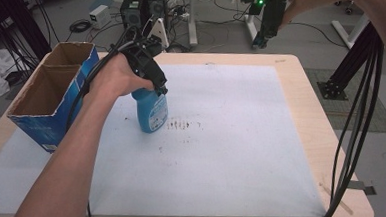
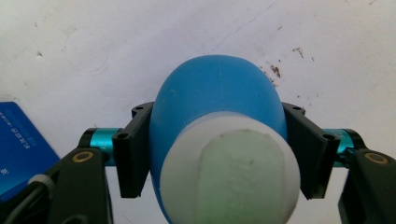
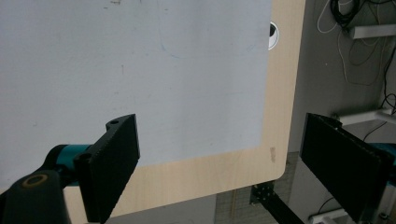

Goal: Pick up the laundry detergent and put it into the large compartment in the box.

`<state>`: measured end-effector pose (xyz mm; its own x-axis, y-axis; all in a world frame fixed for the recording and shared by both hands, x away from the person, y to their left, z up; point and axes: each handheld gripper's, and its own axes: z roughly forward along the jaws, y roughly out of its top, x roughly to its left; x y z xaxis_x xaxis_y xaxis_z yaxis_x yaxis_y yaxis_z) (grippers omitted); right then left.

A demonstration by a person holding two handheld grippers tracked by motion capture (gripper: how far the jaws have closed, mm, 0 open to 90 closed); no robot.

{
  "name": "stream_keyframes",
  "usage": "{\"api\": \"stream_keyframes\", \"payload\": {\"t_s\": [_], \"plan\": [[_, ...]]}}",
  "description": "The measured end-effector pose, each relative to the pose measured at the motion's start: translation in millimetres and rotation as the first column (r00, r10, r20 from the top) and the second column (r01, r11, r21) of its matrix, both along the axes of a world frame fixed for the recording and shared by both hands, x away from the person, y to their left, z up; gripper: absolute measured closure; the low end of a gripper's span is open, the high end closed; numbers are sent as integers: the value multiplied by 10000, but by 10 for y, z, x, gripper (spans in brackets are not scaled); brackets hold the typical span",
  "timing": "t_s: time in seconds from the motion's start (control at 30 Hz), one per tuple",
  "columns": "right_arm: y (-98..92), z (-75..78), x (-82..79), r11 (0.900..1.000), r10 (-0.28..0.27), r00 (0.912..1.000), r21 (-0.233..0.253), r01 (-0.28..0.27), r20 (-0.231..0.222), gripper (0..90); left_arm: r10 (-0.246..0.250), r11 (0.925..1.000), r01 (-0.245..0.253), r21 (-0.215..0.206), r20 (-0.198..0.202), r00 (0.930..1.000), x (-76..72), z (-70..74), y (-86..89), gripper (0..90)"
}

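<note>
Left gripper point(image 2: 212, 154) clamped on the neck of a blue bottle point(image 1: 152, 109) (white cap, upright) on the table's white mat point(image 1: 222, 137), brown crumbs point(image 1: 179, 124) just beside it, blue cardboard box point(image 1: 50, 96) at left, right gripper point(image 3: 219, 163) raised, jaws wide apart.

A: What is the left gripper point(image 2: 212, 154) built like?

B: Two flat black jaws, each with a small screw hole at its top corner, riding on a teal crossbar. Brass-coloured rivets sit in the black arms at 8 and 4 o'clock.

A: And the right gripper point(image 3: 233, 170)?

B: Black jaws with ribbed inner faces, a teal bar, one brass rivet at 8 o'clock.

A: Cables?

B: Black bundles trail from both. The forearms are bare, with no sleeve.
</note>
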<state>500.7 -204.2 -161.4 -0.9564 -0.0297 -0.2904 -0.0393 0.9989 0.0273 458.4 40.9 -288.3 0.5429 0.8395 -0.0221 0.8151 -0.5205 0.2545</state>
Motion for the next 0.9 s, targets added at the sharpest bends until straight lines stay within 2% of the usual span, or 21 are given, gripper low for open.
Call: {"api": "stream_keyframes", "payload": {"t_s": [0.1, 0.4, 0.43, 0.53, 0.57, 0.6, 0.63, 0.67, 0.7, 0.73, 0.77, 0.83, 0.9], "plan": [[1, -1, 1, 10000, 39, 10000, -15, -39, 9, 112, 82, 10000, -82, 52, 42, 10000, 3, -7, -1, 374], [-10, 11, -7, 10000, 48, 10000, 86, -48, 1, 112, 83, 9999, -82, 76, -25, 10000, 13, 0, 1, 382], [-10, 12, -8, 9999, 56, 10000, 112, -56, 4, 112, -37, 9999, 38, 150, -61, 10000, 17, 11, 10, 382], [-11, 18, -12, 9999, 44, 10000, 100, -44, 9, 112, 13, 10000, -13, 55, -54, 10000, 16, 43, 23, 383], [-11, 18, -12, 9999, 44, 10000, 100, -44, 9, 112, -87, 10000, 87, 28, -7, 10000, 17, 81, 40, 383], [-11, 21, -13, 9999, 70, 10000, 139, -71, 32, 112, 13, 10000, -13, -13, 68, 10000, 8, 119, 42, 383], [-12, 22, -13, 9999, 71, 10000, 148, -72, 37, 112, -188, 9998, 187, 112, 45, 9998, 3, 225, 55, 383], [-12, 23, -13, 9999, 67, 10000, 156, -68, 34, 112, -188, 9998, 187, 112, 45, 9998, 3, 225, 55, 383], [-12, 23, -13, 9999, 67, 10000, 156, -68, 34, 112, -288, 9995, 287, 142, 51, 9996, -1, 285, 57, 383], [-12, 29, -18, 9999, 50, 10000, 149, -51, 65, 112, -574, 9980, 573, 282, 31, 9983, -3, 431, 67, 383], [-12, 29, -18, 9999, 50, 10000, 149, -51, 65, 112, -574, 9980, 573, 282, 31, 9983, -3, 431, 67, 383], [-13, 36, -24, 9999, 22, 10000, 157, -23, 59, 112, -621, 9979, 620, 200, 75, 9980, -11, 572, 67, 383], [-19, 57, -32, 9997, 8, 10000, 251, -10, 74, 112, -809, 9962, 807, 315, 56, 9967, -11, 737, 80, 383]]}}
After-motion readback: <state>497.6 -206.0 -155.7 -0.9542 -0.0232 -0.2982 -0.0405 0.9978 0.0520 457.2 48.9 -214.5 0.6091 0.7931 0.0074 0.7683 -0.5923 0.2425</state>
